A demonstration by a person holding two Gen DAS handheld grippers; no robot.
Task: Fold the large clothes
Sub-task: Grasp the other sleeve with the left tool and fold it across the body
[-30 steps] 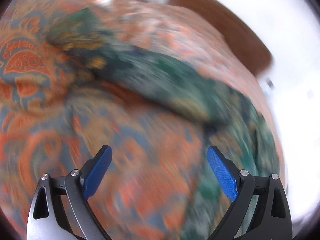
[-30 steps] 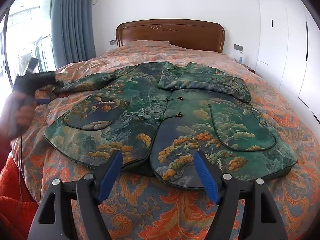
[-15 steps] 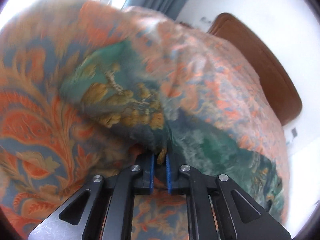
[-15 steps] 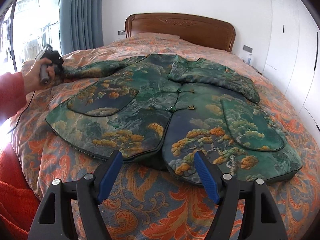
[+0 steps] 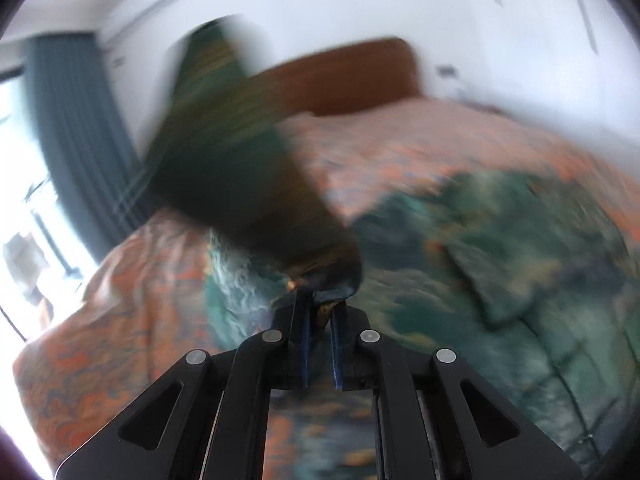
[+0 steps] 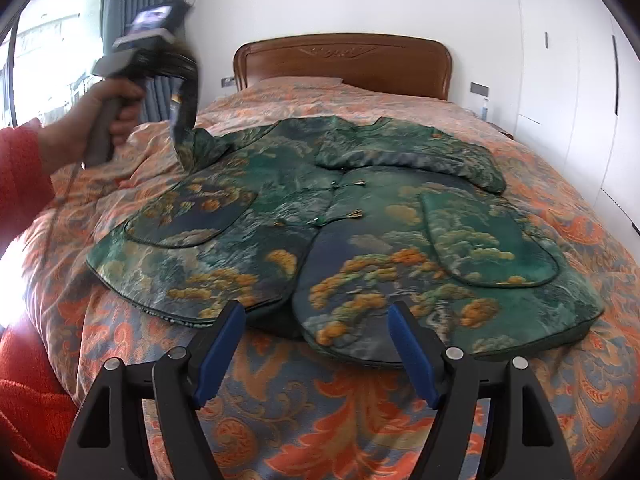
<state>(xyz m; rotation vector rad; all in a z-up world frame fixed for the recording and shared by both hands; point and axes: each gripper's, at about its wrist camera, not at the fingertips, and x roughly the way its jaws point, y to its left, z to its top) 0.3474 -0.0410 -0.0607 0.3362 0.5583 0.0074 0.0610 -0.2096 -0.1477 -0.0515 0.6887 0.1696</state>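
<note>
A green brocade jacket (image 6: 360, 232) with orange tree patterns lies flat, front up, on the bed. Its right sleeve (image 6: 440, 160) is folded across the chest. My left gripper (image 5: 320, 320) is shut on the cuff of the left sleeve (image 5: 224, 152) and holds it lifted off the bed; the view is blurred. In the right wrist view the left gripper (image 6: 180, 76) is up at the far left with the sleeve (image 6: 186, 132) hanging from it. My right gripper (image 6: 316, 344) is open and empty, just short of the jacket's hem.
The orange and blue patterned bedspread (image 6: 340, 408) covers the bed. A wooden headboard (image 6: 344, 60) stands at the back. A blue curtain (image 6: 124, 4) and a window are at the left, white wardrobes (image 6: 568, 80) at the right. My red-sleeved arm (image 6: 20, 168) is at the left edge.
The left gripper closed on the left sleeve's cuff and has lifted it up and toward the jacket's body. The right gripper stayed open near the hem.
</note>
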